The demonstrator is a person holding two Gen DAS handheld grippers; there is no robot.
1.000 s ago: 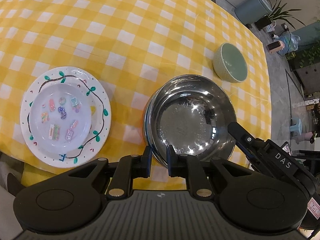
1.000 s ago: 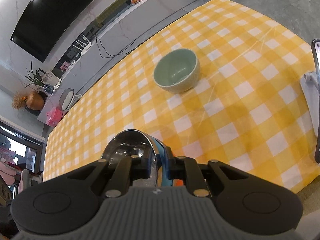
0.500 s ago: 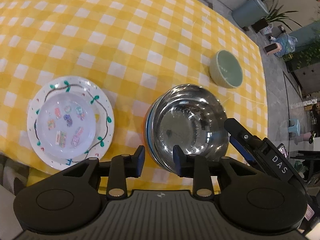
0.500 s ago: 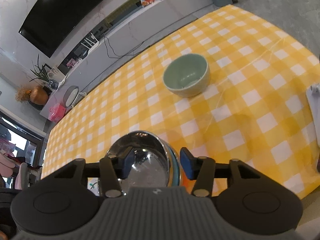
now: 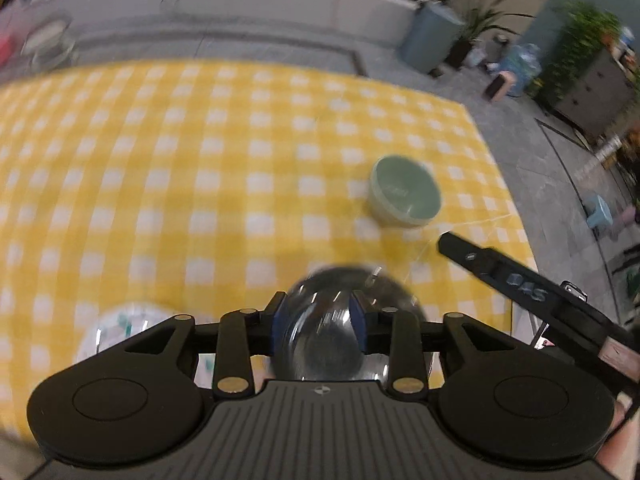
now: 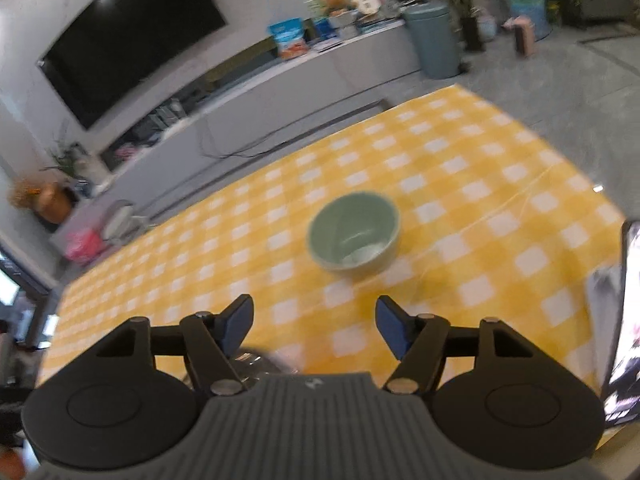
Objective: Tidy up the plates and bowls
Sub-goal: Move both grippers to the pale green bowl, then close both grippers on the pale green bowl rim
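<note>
A home living room: wall-mounted television (image 6: 132, 40), houseplants (image 5: 480, 20), checked tablecloth (image 6: 440, 200).

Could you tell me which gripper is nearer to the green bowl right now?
Right. The right gripper is open with the green bowl just ahead of it; the left gripper, also open, sits over the steel bowl, farther back.

Soft indoor light; motion blur smears the checked tablecloth (image 5: 240, 184) ahead of both grippers, glare streaks the steel bowl (image 5: 332, 320), fisheye edges bend.
</note>
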